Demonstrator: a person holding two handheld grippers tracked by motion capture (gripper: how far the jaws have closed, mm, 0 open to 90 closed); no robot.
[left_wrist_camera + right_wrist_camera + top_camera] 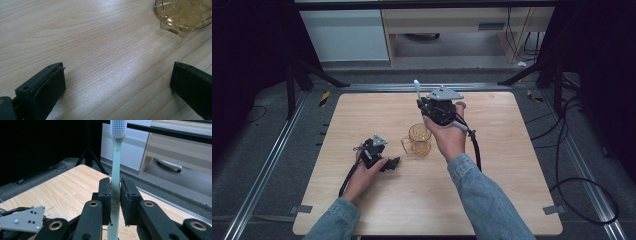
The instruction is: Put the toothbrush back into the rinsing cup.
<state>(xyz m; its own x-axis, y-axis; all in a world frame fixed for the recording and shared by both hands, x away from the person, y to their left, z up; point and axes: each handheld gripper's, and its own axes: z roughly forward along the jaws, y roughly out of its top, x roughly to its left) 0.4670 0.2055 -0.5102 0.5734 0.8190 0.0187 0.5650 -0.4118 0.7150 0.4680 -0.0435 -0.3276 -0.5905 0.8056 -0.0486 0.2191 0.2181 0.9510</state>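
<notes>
1. Right gripper [115, 202] clenched on the pale mint-green plastic toothbrush [115, 170], black pads pressed to both sides of the slim handle, roughly at mid-length. Held aloft over the far half of the light wooden table [362, 200], beyond the amber ribbed glass mug [419, 139] and well clear of it.

2. Left gripper [382, 161] released, jaws standing wide with only bare wood between them, resting low on the table just beside the mug's handle side; in the left gripper view, the mug [185, 15] at the top right corner, untouched.

3. Long axis of the toothbrush running along the line of the right gripper's jaws; white-bristled head away from the hand and uppermost, up and toward the far edge of the table, tail end down between the jaw arms toward the palm.

4. Likely trouble, as a judgement:
   - A slim, smooth handle pinched on a narrow band: liable to pivot or slide in the pads on any knock, spoiling the aim.
   - Head pointing away from the mug: a large wrist turn needed before lowering in; a hurried turn could swing either end against the rim.
   - Light glass mug, unheld: a strike on the rim or wall could tip or push it across the wood.
   - Off-centre release: toothbrush could land outside the mug.
</notes>
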